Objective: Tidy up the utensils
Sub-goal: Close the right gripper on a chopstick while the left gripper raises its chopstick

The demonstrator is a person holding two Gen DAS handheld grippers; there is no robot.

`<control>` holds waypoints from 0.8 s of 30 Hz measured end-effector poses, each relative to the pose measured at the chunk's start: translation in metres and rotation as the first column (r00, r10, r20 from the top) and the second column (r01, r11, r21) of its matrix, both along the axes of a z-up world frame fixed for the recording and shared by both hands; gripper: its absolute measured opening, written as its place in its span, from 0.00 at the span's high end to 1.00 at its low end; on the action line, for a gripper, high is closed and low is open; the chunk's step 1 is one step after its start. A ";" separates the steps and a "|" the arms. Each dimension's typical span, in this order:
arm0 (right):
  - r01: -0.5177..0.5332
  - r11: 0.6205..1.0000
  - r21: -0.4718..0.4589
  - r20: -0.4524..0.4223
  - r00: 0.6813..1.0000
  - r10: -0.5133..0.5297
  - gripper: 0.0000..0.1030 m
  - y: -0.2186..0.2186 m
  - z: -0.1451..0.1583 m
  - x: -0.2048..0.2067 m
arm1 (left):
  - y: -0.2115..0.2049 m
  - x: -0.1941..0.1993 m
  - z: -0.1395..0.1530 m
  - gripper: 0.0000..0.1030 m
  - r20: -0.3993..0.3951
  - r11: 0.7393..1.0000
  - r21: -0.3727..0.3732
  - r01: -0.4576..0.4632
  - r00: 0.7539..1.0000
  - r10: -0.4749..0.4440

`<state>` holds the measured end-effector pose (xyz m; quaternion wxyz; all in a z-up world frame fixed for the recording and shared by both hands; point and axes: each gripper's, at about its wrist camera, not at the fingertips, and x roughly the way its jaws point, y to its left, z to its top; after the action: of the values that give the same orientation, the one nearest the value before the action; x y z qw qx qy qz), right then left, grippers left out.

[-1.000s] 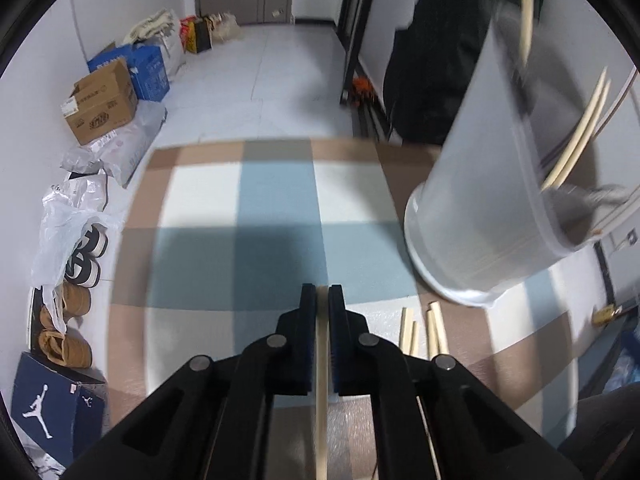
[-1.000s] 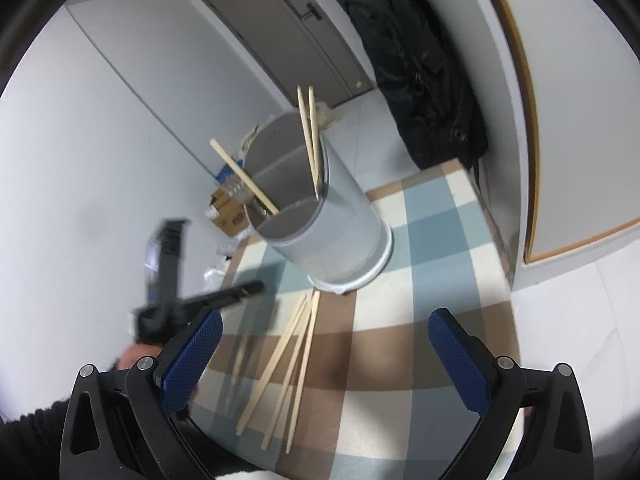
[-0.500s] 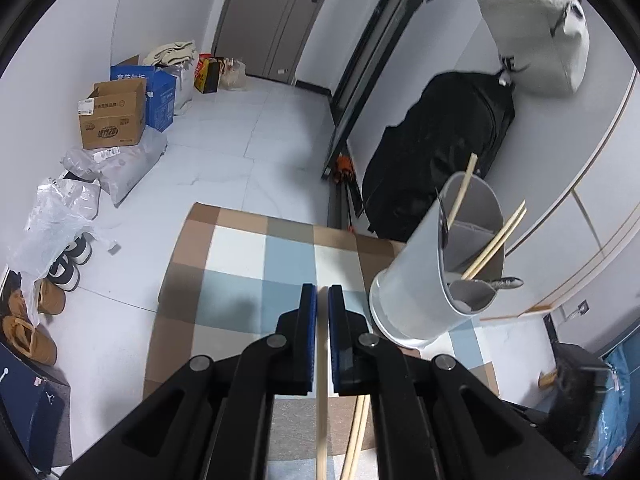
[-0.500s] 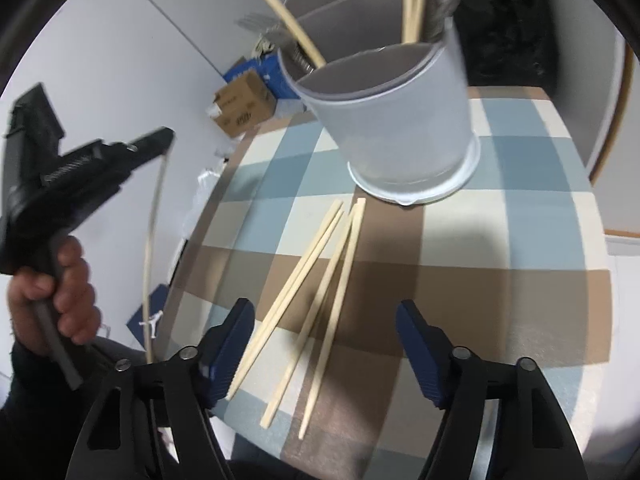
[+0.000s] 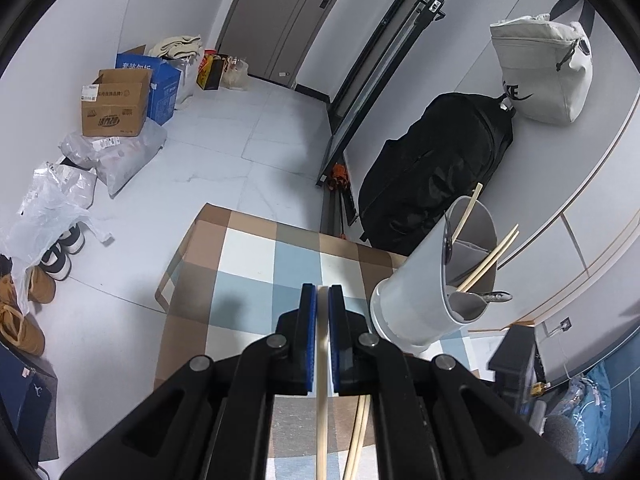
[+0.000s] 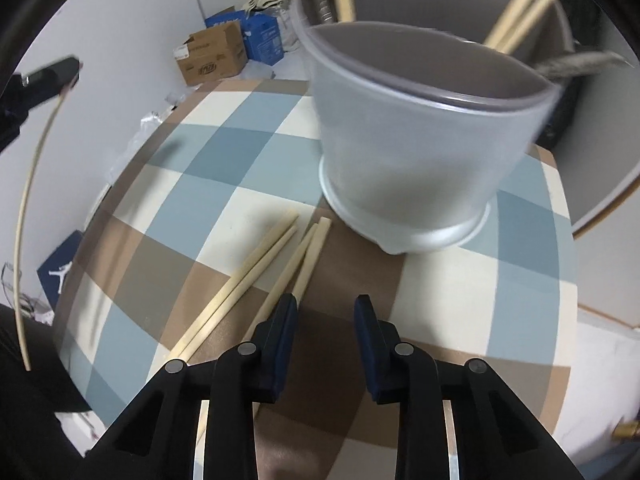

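Right gripper [image 6: 325, 312] now nearer chopsticks [image 6: 256, 276]

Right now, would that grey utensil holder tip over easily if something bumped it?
Probably not easily: the utensil holder stands on a wider base ring. It looks like light plastic, so a push might slide it across the checked cloth.

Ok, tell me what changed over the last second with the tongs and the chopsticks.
The left tongs lifted their chopstick high above the table, clear of the utensil holder. The right tongs narrowed partway and dropped low toward the four loose chopsticks on the checkered tablecloth, nothing gripped. Unchanged: the left grip, the holder's place and contents, and the loose chopsticks.
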<state>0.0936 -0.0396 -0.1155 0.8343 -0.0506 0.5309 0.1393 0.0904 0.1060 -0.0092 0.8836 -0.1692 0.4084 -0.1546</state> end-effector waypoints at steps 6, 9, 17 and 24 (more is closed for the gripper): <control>-0.011 0.999 -0.043 0.027 1.000 0.013 0.74 0.011 -0.003 0.009 | -0.001 -0.002 0.001 0.98 0.000 1.000 -0.002 0.011 1.000 -0.011; -0.031 0.996 -0.089 0.046 0.998 0.035 0.76 0.019 -0.002 0.009 | 0.001 -0.003 0.002 0.98 0.007 1.000 -0.008 0.011 1.000 -0.011; -0.082 0.991 -0.109 0.013 0.996 0.084 0.95 0.023 0.000 -0.005 | 0.001 -0.002 0.005 0.98 0.012 1.000 -0.015 0.011 1.000 -0.011; -0.035 0.999 0.002 -0.085 0.996 0.035 0.94 -0.009 0.003 -0.016 | -0.003 -0.003 0.011 0.98 0.031 1.000 -0.019 0.019 0.999 -0.018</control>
<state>0.0772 -0.0487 -0.1125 0.8083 -0.0537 0.5652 0.1558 0.0879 0.1035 0.0018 0.8865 -0.1717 0.3949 -0.1693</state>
